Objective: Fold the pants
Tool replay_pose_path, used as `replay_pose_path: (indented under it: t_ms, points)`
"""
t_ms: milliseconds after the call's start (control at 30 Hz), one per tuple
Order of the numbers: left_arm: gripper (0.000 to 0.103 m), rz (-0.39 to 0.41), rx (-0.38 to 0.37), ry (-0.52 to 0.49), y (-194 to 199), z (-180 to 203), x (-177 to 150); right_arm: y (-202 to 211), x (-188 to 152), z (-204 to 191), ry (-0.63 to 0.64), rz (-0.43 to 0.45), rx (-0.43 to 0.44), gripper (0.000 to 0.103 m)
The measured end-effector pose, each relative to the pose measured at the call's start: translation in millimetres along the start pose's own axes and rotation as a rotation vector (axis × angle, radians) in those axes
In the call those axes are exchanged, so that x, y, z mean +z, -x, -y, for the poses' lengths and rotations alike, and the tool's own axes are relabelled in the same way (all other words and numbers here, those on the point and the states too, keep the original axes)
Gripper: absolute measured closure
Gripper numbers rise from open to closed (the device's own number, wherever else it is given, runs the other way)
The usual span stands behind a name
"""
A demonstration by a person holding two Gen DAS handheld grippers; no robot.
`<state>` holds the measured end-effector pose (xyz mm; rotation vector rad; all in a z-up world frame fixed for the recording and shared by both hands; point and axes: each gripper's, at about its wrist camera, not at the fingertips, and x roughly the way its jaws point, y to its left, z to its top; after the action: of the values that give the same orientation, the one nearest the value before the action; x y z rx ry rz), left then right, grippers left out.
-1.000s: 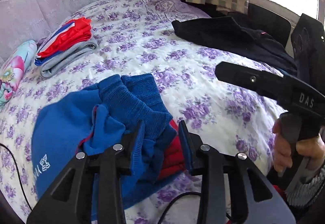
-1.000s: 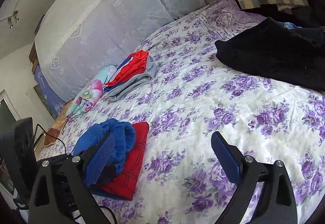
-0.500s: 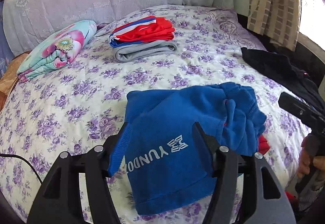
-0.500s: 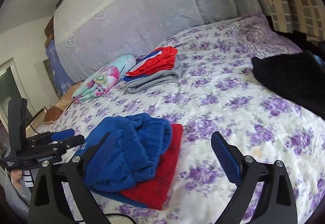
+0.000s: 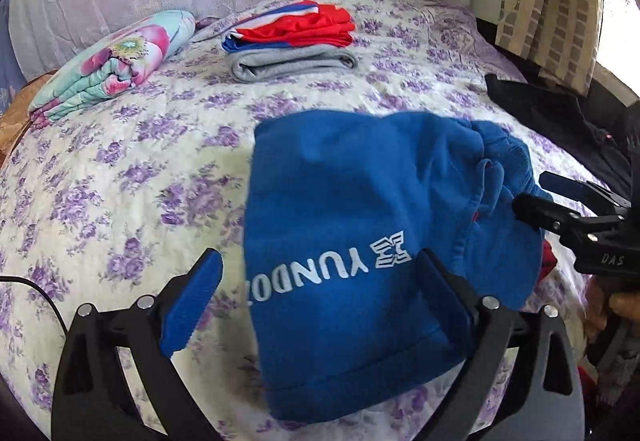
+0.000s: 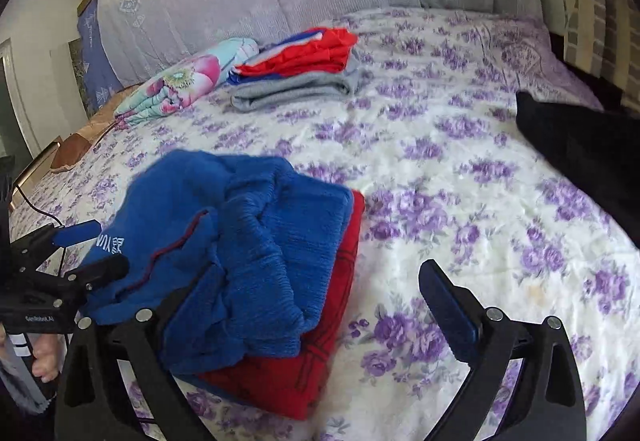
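The blue pants [image 5: 352, 233] with white lettering lie folded in a bundle on the flowered bed [image 5: 120, 181]. Their ribbed end rests on a folded red garment [image 6: 336, 321]. My left gripper [image 5: 316, 301] hangs just over the near end of the pants, jaws opening; the cloth lies between them and neither pad presses on it. From the other side, my right gripper [image 6: 316, 313] stands open, its left finger hidden under the ribbed blue cloth and its right finger [image 6: 448, 305] over bare bedspread. Each gripper also shows in the other's view: right gripper [image 5: 560, 209], left gripper [image 6: 80, 253].
A folded stack of red, blue and grey clothes [image 5: 292, 41] and a flowered folded quilt [image 5: 116, 69] sit at the back near the padded headboard. A black garment [image 6: 580, 145] lies at the right edge. A black cable [image 5: 36, 289] trails at the left.
My left gripper's jaws went from shut on the blue cloth to wide apart, letting the pants go. Both wrist views swung and levelled; the pants now lie lettering up.
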<state>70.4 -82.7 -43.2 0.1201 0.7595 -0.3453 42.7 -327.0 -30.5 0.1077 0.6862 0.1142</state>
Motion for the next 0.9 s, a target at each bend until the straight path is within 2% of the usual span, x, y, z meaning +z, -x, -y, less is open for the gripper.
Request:
replay_pose_path:
  t_ms: [133,200,267,333,400,467,633,800,900]
  points:
    - [0.008,0.066,0.124,-0.013,9,-11,22,31,26,-29,0.069,0.186,0.058,0.004]
    - [0.008,0.057,0.152,-0.004,0,-17,32,33,32,-46,0.122,0.213,0.091,0.004]
    - [0.008,0.029,0.177,0.008,-16,-21,38,24,29,-58,0.165,0.175,0.123,0.005]
    - [0.008,-0.009,0.183,0.007,-33,-23,36,8,18,-63,0.181,0.093,0.151,0.006]
    - [0.006,-0.035,0.204,0.001,-49,-24,31,-11,0,-57,0.194,-0.013,0.102,0.006]
    - [0.004,-0.039,0.186,0.011,-52,-26,29,-19,-13,-41,0.155,-0.07,0.128,0.007]
    - [0.004,-0.017,0.215,0.003,-43,-24,29,-8,-11,-31,0.089,-0.06,0.13,0.007]
    - [0.004,-0.002,0.227,0.008,-30,-25,26,22,3,-27,0.045,0.067,0.162,0.006]
    - [0.004,0.002,0.223,0.003,-24,-22,23,23,9,-31,0.066,0.083,0.154,0.006]
